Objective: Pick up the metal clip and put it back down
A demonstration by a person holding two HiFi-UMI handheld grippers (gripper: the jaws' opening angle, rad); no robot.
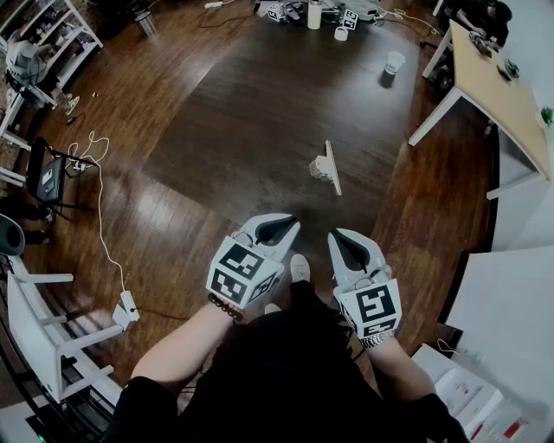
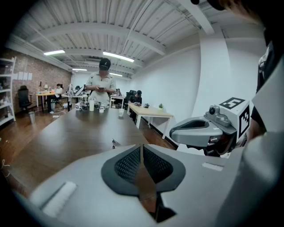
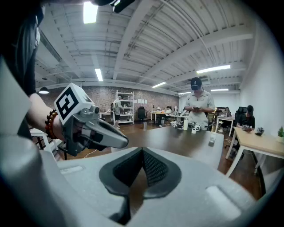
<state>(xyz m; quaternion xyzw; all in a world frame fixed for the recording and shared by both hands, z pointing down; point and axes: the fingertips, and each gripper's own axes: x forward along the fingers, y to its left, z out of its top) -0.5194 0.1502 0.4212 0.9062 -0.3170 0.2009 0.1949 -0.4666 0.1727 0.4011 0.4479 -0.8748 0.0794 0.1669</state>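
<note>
The metal clip (image 1: 326, 167) lies on the dark wooden table (image 1: 260, 112), a little ahead of both grippers; in the left gripper view the clip (image 2: 115, 143) shows just past the jaw tips. My left gripper (image 1: 286, 227) is held close to my body, shut, with nothing between its jaws (image 2: 141, 148). Beside it, my right gripper (image 1: 342, 238) is shut too and holds nothing (image 3: 142, 153). Both hover short of the clip, apart from it. Each gripper shows in the other's view: the right gripper (image 2: 195, 133) and the left gripper (image 3: 95, 131).
A paper cup (image 1: 395, 61) stands at the table's far right. A white roll (image 1: 314, 15) and marker cubes sit at the far end, where a person (image 2: 103, 84) stands. A white table (image 1: 502, 86) is to the right, a white chair (image 1: 43, 320) to the left.
</note>
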